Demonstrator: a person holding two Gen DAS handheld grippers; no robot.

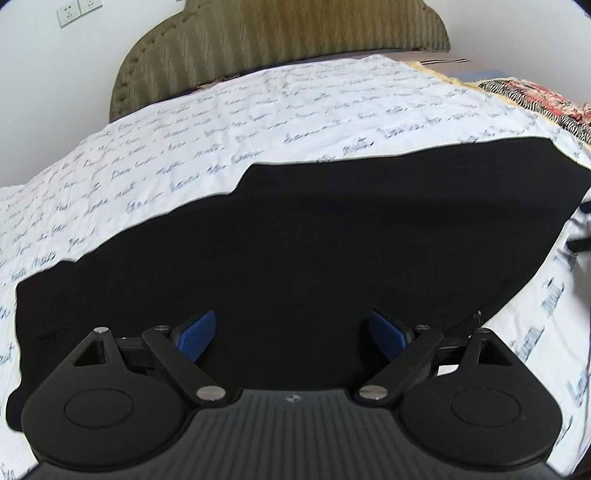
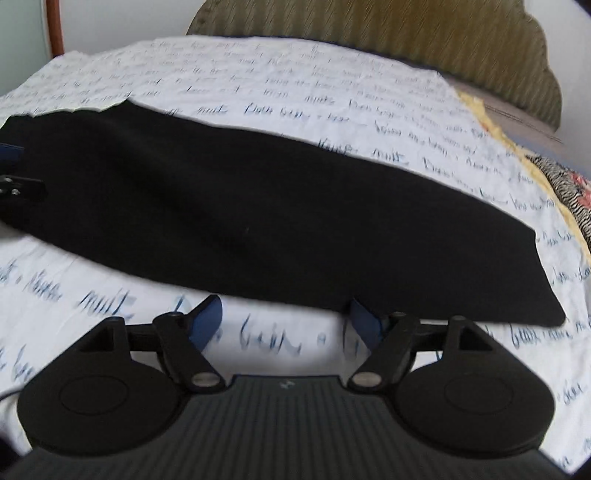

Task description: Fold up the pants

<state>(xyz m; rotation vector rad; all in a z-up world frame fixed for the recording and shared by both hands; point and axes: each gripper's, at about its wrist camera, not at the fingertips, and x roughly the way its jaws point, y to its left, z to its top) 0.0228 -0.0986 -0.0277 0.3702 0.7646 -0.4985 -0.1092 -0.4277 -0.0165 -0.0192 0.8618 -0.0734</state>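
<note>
The black pants (image 1: 295, 240) lie flat on the white bedsheet with blue handwriting print (image 1: 221, 118). In the left wrist view my left gripper (image 1: 291, 332) is open, its blue pads (image 1: 197, 334) spread over the near part of the pants, holding nothing. In the right wrist view the pants (image 2: 258, 206) stretch as a long dark band from left to right. My right gripper (image 2: 286, 323) is open at their near edge, over the sheet (image 2: 110, 306), empty. The left gripper shows at the far left edge of that view (image 2: 14, 177). The right view is motion-blurred.
An olive padded headboard (image 1: 288, 33) stands behind the bed against a white wall with sockets (image 1: 77, 11). A patterned red and zebra-striped cover (image 1: 535, 96) lies at the bed's right side, also in the right wrist view (image 2: 565, 184).
</note>
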